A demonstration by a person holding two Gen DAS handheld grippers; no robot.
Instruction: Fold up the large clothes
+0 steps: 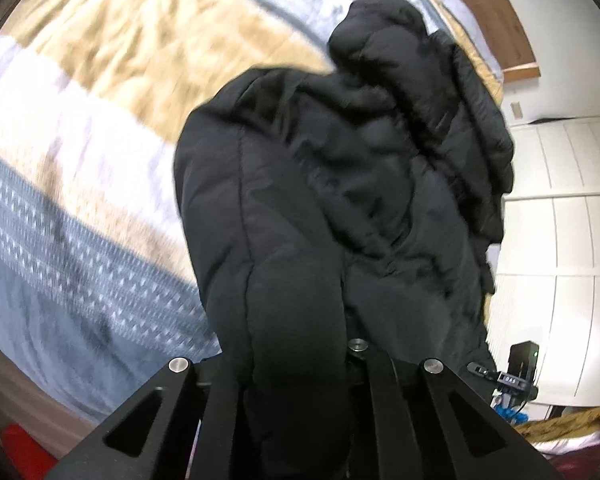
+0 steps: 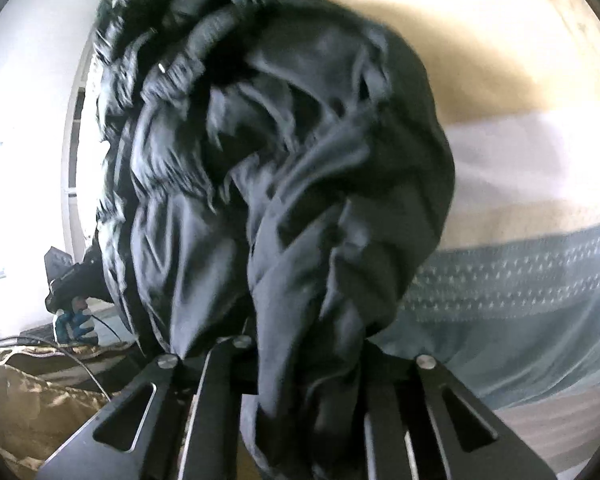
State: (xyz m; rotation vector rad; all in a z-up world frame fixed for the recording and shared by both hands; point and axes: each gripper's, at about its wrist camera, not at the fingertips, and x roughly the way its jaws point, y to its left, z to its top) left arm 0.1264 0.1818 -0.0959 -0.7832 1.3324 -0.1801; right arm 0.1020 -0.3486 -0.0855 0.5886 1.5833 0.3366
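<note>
A black puffy jacket [image 1: 340,184] lies bunched on a bed and fills the middle of both wrist views. My left gripper [image 1: 300,364] is shut on a thick padded fold of it, which bulges up between the fingers and hides their tips. In the right wrist view the same jacket [image 2: 284,152] looks crumpled and blurred. My right gripper [image 2: 308,364] is shut on a gathered bunch of its fabric, and the cloth covers its fingertips too. The jacket hangs and drapes away from both grippers toward the bed.
The bed's quilt [image 1: 100,128] has tan, white and patterned grey-blue bands. A white panelled wardrobe [image 1: 560,220] stands beside the bed, and a wooden headboard [image 1: 500,20] is at the far end. A blue-gloved hand [image 2: 74,324] holds a black device at the jacket's edge. Mottled brown cloth [image 2: 28,400] lies low at the left.
</note>
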